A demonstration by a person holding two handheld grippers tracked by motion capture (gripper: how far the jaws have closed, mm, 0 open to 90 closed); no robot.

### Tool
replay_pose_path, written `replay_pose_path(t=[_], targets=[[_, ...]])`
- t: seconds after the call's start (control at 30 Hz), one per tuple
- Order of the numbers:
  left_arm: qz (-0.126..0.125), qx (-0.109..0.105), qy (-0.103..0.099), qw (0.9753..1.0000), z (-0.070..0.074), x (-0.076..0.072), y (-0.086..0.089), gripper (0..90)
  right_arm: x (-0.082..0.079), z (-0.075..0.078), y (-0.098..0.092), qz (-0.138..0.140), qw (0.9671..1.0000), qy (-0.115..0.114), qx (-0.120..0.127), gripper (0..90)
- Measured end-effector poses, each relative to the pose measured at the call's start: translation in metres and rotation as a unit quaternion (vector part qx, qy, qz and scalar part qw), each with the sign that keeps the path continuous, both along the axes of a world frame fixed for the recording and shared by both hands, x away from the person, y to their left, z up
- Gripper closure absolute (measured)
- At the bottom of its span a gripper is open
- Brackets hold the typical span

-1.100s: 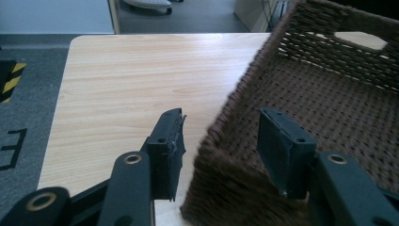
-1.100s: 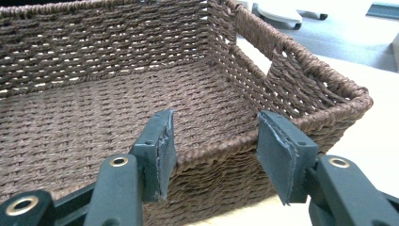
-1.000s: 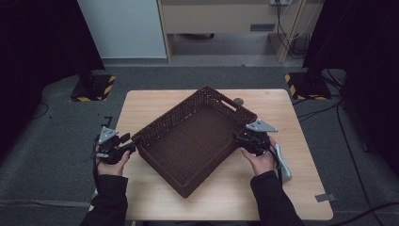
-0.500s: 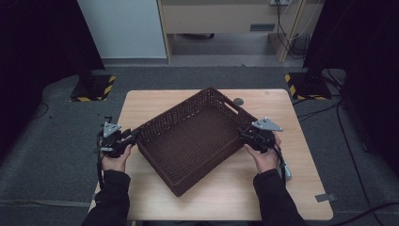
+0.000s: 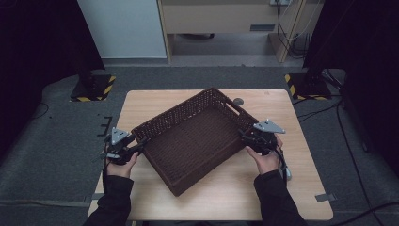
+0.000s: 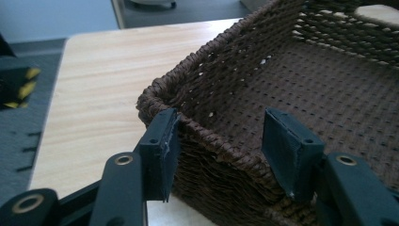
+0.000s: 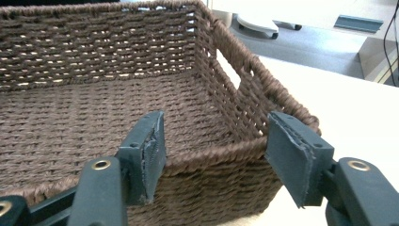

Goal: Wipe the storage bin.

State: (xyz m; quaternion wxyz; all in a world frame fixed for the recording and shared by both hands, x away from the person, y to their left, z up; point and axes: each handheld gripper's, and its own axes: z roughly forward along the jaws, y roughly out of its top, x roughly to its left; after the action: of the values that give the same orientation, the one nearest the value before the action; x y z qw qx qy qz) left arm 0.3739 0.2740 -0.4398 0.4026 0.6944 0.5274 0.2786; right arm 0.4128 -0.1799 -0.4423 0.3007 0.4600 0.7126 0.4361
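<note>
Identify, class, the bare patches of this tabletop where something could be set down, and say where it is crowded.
Free: the table corner beyond the basket on the left, and the near strip between the basket's front corner and the table edge. Crowded: both ends of the basket, where the left gripper and right gripper straddle its rim.

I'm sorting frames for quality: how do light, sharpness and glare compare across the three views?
High view: dim and soft, with black room edges; the basket reads as a dark mass with faint weave. Left gripper view: weave sharp, the table bright but unglared, the near jaws slightly soft. Right gripper view: weave crisp, the table nearly washed out to white.
</note>
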Motion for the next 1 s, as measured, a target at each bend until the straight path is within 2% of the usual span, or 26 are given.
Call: replay_pose_path(t=[0.13, 0.2, 0.37, 0.5, 0.6, 0.63, 0.67, 0.73, 0.9, 0.97, 1.0], targets=[[0.003, -0.005, -0.004, 1.0, -0.002, 0.007, 0.002, 47.0, 0.003, 0.007, -0.01, -0.012, 0.9998, -0.014, 0.01, 40.7], [0.004, -0.005, -0.004, 1.0, -0.003, 0.012, 0.003, 47.6, 0.006, 0.008, -0.015, -0.016, 0.9997, -0.014, 0.01, 42.5], [0.0, -0.006, -0.001, 1.0, -0.002, 0.014, 0.003, 47.6, 0.015, 0.0, -0.021, -0.018, 0.9998, 0.0, -0.009, 47.7], [-0.002, -0.009, 0.002, 1.0, 0.001, 0.008, 0.002, 46.1, 0.017, -0.001, -0.025, -0.015, 0.9998, -0.001, -0.016, 53.6], [-0.01, -0.013, 0.002, 0.9999, 0.001, 0.0, -0.003, 44.9, 0.018, -0.001, -0.028, -0.021, 0.9996, 0.004, -0.017, 53.1], [-0.014, -0.009, 0.006, 0.9998, 0.0, -0.002, -0.006, 44.9, 0.018, -0.001, -0.03, -0.022, 0.9996, 0.003, -0.019, 52.5], [-0.011, 0.004, 0.004, 0.9999, 0.0, -0.002, -0.009, 44.4, 0.019, -0.001, -0.031, -0.023, 0.9996, 0.002, -0.018, 52.2], [-0.006, 0.014, 0.003, 0.9999, 0.0, 0.0, -0.011, 44.6, 0.022, -0.002, -0.031, -0.023, 0.9995, 0.005, -0.02, 51.4], [-0.019, -0.006, 0.003, 0.9998, -0.003, 0.01, -0.004, 45.7, 0.028, -0.007, -0.03, -0.013, 0.9997, 0.011, -0.018, 54.4], [-0.019, -0.004, 0.006, 0.9998, -0.002, 0.011, -0.004, 45.8, 0.028, -0.008, -0.029, -0.008, 0.9997, 0.02, -0.007, 57.7], [-0.018, -0.002, 0.006, 0.9998, -0.001, 0.011, -0.005, 45.8, 0.027, -0.007, -0.029, -0.007, 0.9997, 0.02, -0.013, 58.2]])
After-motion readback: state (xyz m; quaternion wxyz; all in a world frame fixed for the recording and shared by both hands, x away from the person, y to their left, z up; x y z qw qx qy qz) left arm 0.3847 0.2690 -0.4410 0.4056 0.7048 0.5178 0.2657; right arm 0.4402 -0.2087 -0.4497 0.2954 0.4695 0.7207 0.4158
